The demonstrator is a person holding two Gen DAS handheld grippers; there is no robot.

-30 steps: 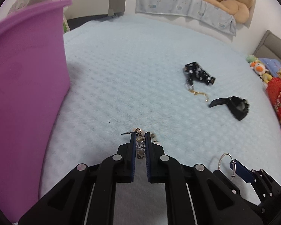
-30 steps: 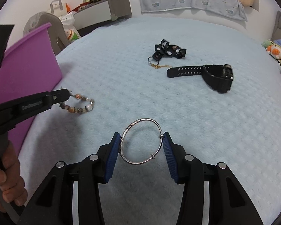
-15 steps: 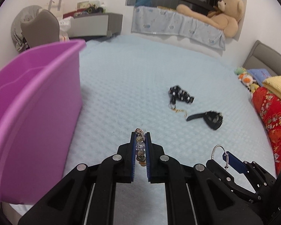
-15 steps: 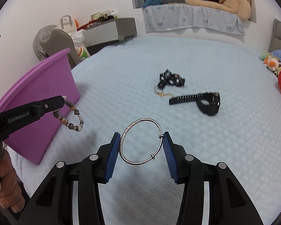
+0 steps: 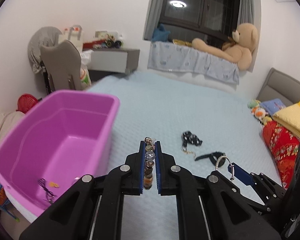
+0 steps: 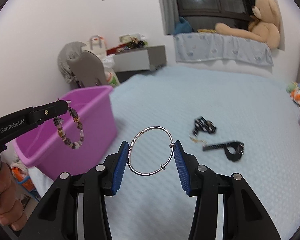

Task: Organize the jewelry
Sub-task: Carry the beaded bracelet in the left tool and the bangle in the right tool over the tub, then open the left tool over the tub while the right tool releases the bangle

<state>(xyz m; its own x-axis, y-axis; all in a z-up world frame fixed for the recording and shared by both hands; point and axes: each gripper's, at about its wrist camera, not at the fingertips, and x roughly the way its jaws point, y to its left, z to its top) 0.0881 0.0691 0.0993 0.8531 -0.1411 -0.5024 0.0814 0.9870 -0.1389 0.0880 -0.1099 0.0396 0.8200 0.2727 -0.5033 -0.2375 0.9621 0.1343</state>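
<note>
My left gripper (image 5: 150, 150) is shut on a beaded bracelet (image 5: 149, 164), held in the air to the right of the purple bin (image 5: 108, 100). In the right wrist view the bracelet (image 6: 70, 136) hangs from that gripper in front of the bin (image 6: 102, 89). My right gripper (image 6: 151, 152) is shut on a silver bangle (image 6: 133, 142), held high over the bed. A black watch (image 6: 233, 150) and a black strap with a gold chain (image 6: 204, 127) lie on the blue bedspread (image 6: 230, 100).
The bin holds a few small items (image 5: 47, 188) on its floor. A grey chair (image 5: 60, 68) and a cabinet (image 5: 112, 58) stand past the bed's left side. A teddy bear (image 5: 236, 46) lies on the window ledge. Folded blankets (image 5: 286, 132) and soft toys (image 5: 258, 112) sit at right.
Both grippers have risen well above the bed, keeping the bracelet and the bangle. The bin's inside now shows in the left wrist view.
</note>
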